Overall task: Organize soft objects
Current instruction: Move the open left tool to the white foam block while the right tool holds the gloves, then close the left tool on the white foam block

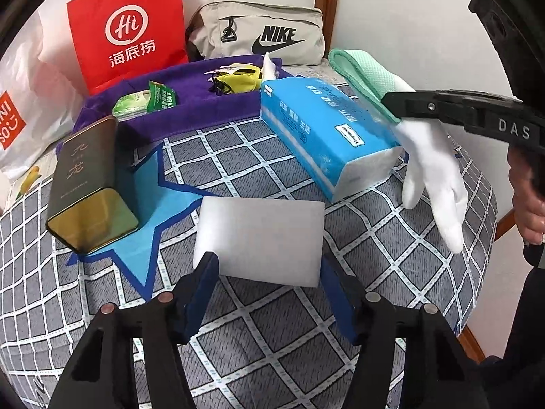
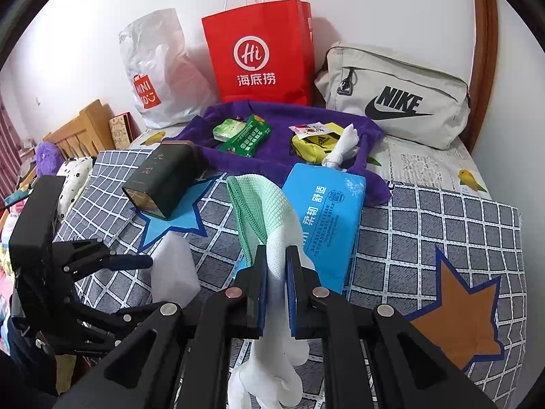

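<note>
My right gripper [image 2: 276, 272] is shut on a white glove [image 2: 277, 272] and a mint-green cloth [image 2: 253, 201], held in the air above the bed; both hang from it in the left wrist view too, the glove [image 1: 432, 177] below the cloth [image 1: 368, 75]. My left gripper [image 1: 269, 272] is open, its fingers either side of a white foam sponge [image 1: 262, 238] that lies on the checked blanket. A blue tissue pack [image 1: 323, 133] lies just behind. A purple fabric tray [image 1: 190, 102] holds green packets, a yellow pouch and a white cloth.
A dark tea tin [image 1: 85, 184] lies on a blue star [image 1: 153, 211]. A red paper bag [image 1: 129, 24], a white plastic bag [image 2: 160, 68] and a beige Nike bag [image 1: 262, 34] stand against the wall. An orange star [image 2: 460, 317] marks the blanket at right. The bed's edge falls at right.
</note>
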A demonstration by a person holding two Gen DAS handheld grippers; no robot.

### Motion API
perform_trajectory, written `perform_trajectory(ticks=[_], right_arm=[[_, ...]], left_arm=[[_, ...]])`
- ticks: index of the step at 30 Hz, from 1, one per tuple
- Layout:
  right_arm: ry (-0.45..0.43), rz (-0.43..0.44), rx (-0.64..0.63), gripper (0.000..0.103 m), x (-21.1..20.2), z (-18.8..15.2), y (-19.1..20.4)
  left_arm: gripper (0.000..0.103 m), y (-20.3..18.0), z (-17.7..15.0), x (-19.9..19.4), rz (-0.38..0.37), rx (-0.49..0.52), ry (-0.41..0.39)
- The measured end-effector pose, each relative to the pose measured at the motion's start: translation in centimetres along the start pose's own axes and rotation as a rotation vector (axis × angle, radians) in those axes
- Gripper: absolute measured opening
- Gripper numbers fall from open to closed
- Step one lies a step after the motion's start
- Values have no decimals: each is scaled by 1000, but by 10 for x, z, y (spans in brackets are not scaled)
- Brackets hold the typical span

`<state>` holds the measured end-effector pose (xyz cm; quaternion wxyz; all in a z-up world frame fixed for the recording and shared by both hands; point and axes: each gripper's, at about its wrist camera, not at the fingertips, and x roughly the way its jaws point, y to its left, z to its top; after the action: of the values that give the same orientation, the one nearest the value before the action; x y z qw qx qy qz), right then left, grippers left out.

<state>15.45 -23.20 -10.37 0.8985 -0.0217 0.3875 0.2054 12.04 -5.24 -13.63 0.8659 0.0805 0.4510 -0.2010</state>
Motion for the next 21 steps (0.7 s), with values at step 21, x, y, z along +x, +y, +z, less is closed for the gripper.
perform_trajectory(ticks=[21], right_arm=[[44,16,24,11,12,1,-13]], left_arm=[[45,45,28,28,96,-162,23]])
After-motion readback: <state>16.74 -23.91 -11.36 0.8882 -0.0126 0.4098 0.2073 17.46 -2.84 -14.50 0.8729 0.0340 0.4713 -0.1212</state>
